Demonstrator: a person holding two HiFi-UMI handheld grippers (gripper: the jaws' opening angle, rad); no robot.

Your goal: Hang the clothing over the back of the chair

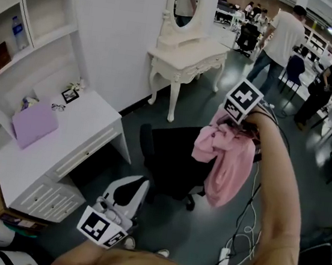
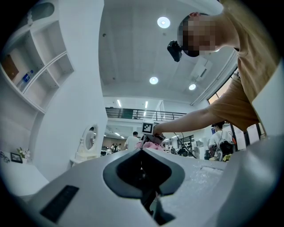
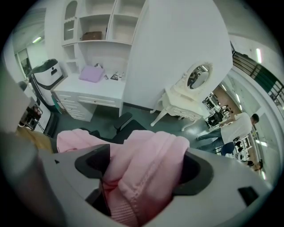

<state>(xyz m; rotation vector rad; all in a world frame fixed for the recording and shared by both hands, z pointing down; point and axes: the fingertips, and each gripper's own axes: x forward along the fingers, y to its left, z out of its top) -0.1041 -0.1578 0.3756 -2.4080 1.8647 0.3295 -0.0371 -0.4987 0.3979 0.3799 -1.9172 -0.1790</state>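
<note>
A pink garment hangs bunched from my right gripper, just above the right side of a black office chair. In the right gripper view a thick fold of the pink garment fills the space between the widely parted jaws of the right gripper, and the chair shows below it. Whether the cloth rests on the chair back, I cannot tell. My left gripper is held low near my body, left of the chair, shut and with nothing in it. The left gripper points towards the far garment.
A white desk with a purple item stands at the left under wall shelves. A white dressing table with an oval mirror is behind the chair. Cables and a power strip lie on the floor at the right. People stand far back.
</note>
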